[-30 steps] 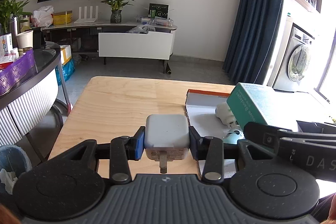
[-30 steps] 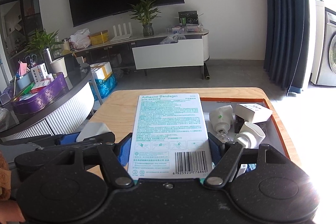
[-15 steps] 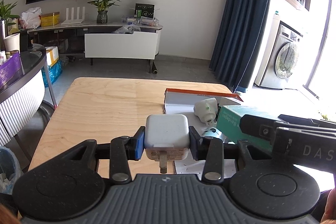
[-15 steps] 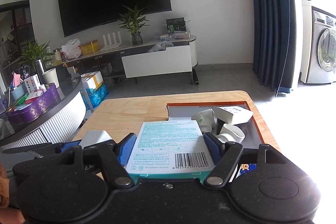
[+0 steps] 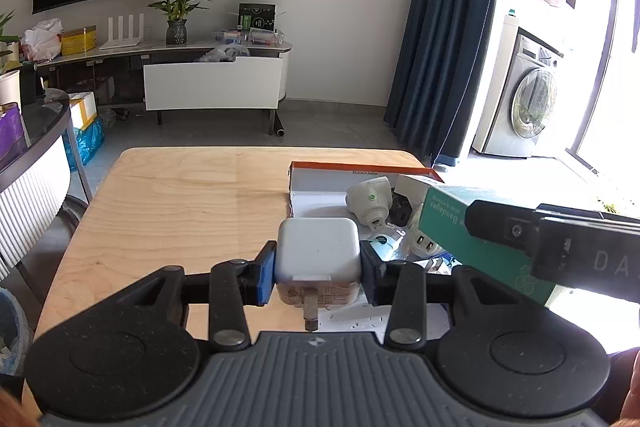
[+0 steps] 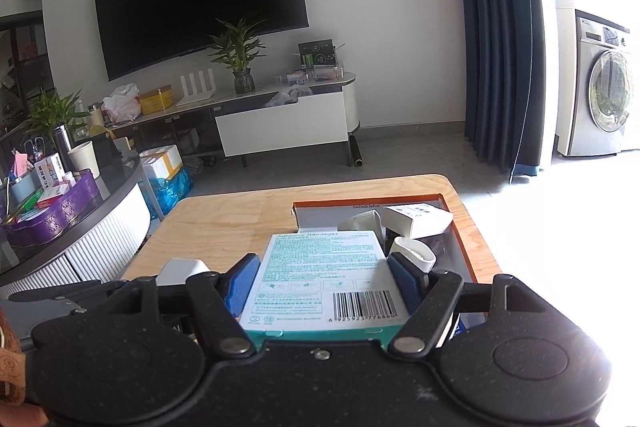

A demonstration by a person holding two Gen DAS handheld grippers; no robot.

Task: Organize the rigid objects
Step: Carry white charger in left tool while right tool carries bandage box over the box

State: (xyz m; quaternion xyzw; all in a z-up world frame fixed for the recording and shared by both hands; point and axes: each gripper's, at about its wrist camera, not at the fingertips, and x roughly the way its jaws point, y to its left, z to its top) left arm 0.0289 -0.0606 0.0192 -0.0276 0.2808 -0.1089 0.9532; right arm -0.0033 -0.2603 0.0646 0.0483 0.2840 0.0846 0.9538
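My left gripper [image 5: 317, 269] is shut on a white square plug charger [image 5: 318, 251], prong toward the camera, held above the wooden table [image 5: 180, 211]. My right gripper [image 6: 322, 277] is shut on a teal box of adhesive bandages [image 6: 322, 277], barcode facing up; the same bandage box [image 5: 476, 227] shows at the right of the left wrist view. Ahead lies a shallow orange-rimmed cardboard box [image 5: 320, 171] holding several white adapters [image 5: 370, 201] and a small white carton [image 6: 416, 221]. The charger [image 6: 180, 269] also appears at the left in the right wrist view.
The table's far edge drops to a grey floor. A curved counter [image 6: 80, 223] with a purple tray stands at the left. A TV stand [image 5: 212, 83] with a plant, a dark blue curtain [image 5: 448, 47] and a washing machine [image 5: 528, 103] are beyond.
Both grippers have drawn back from the orange-rimmed box with their loads, and more of the box and its adapters is in sight. The bandage box now lies flatter.
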